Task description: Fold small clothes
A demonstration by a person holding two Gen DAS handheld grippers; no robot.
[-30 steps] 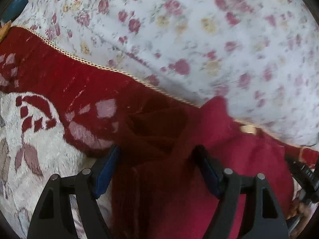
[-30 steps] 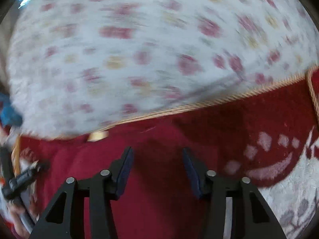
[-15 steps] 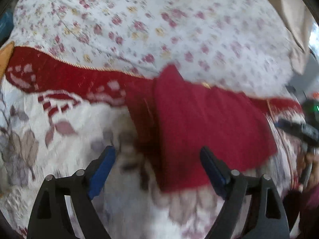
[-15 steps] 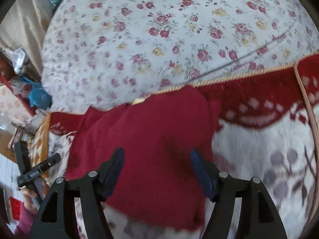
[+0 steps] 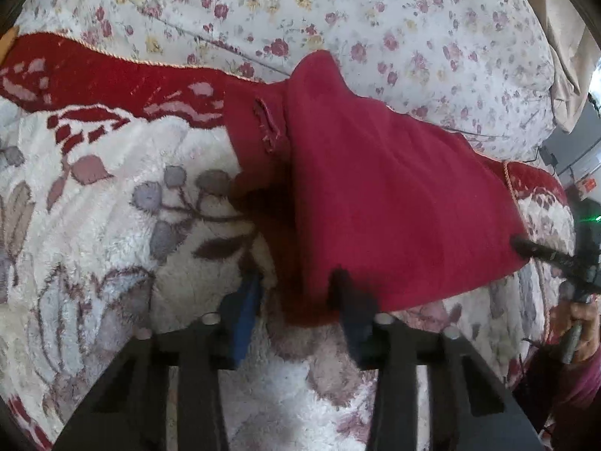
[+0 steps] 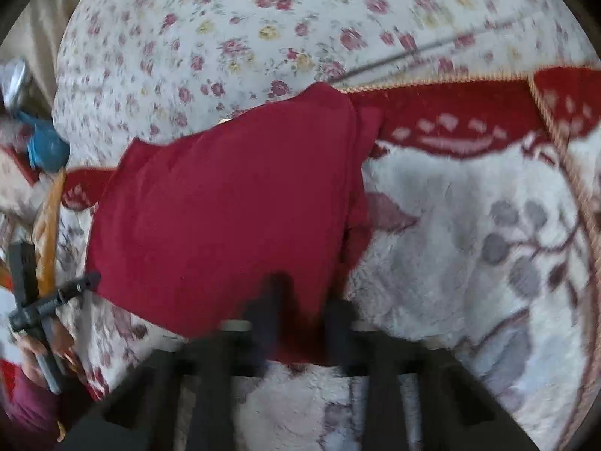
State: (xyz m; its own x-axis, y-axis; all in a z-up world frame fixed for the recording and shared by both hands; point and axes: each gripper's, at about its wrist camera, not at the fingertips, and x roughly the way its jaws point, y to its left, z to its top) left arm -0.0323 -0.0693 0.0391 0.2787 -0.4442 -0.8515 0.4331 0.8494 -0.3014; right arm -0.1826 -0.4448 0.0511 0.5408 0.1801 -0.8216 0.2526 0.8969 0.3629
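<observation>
A dark red garment [image 5: 379, 203] lies partly folded on a fluffy white floral blanket [image 5: 112, 255]; it also shows in the right wrist view [image 6: 225, 203]. My left gripper [image 5: 296, 300] has closed in around the garment's near left corner, fingers narrowly apart with cloth between them. My right gripper [image 6: 300, 315] is closed in on the near right corner, blurred by motion. The other gripper's tip shows at the garment's far corner in each view: the right one in the left wrist view [image 5: 544, 255], the left one in the right wrist view [image 6: 56, 297].
The blanket has a red patterned border [image 5: 94, 71] with gold cord. Behind it lies a white sheet with small pink flowers [image 5: 375, 11]. A blue object [image 6: 45, 146] sits at the left edge in the right wrist view.
Both grippers pulled back from the garment's far edge to its near edge and went from wide open to closed on the near corners.
</observation>
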